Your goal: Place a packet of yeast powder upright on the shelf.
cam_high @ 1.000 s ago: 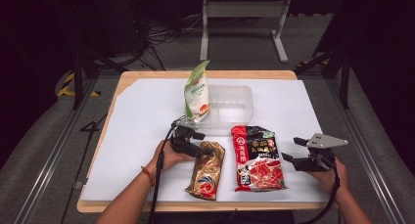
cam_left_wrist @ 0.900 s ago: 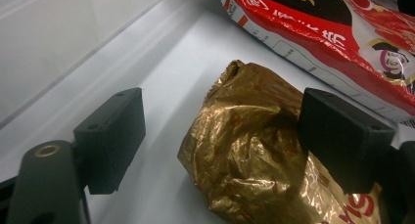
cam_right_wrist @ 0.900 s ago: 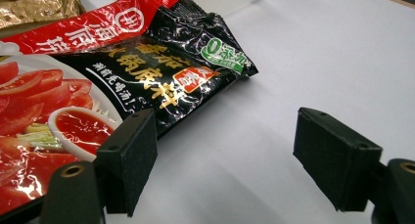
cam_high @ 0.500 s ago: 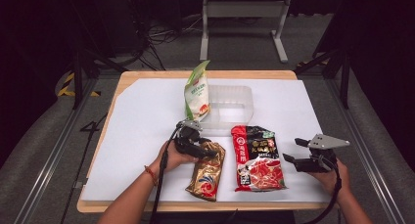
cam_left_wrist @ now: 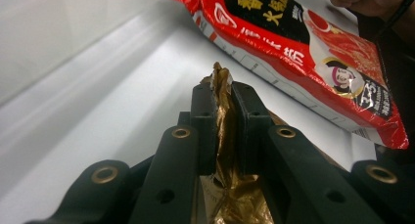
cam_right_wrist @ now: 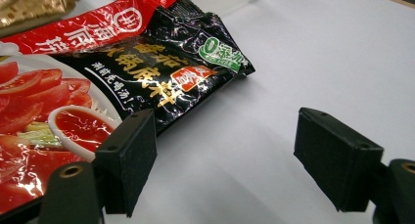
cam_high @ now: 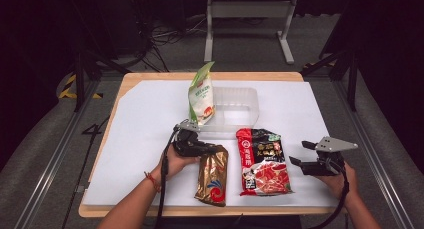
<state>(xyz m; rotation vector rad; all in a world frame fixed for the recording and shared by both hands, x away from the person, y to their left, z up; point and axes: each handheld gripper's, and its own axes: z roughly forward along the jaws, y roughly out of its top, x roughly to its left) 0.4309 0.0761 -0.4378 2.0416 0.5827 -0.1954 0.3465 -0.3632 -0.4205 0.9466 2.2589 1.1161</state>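
Gold pouch [cam_left_wrist: 226, 136] between left hand-held gripper [cam_left_wrist: 224, 106] jaws

From my remote station I note a red-and-black sauce packet [cam_high: 264, 161] lying flat on the white table cover [cam_high: 140, 139] — tomato artwork on its near half. Behind it stands a clear plastic tub [cam_high: 235, 109], and a green-and-white pouch [cam_high: 201, 94] leans upright against the tub's left wall. Beyond the far table edge — a grey metal stand [cam_high: 250, 19] and loose cables [cam_high: 165, 36] on the floor.

Gold pouch [cam_high: 212, 174] lies left of soup-base packet [cam_high: 263, 161], tub [cam_high: 234, 106] behind both.
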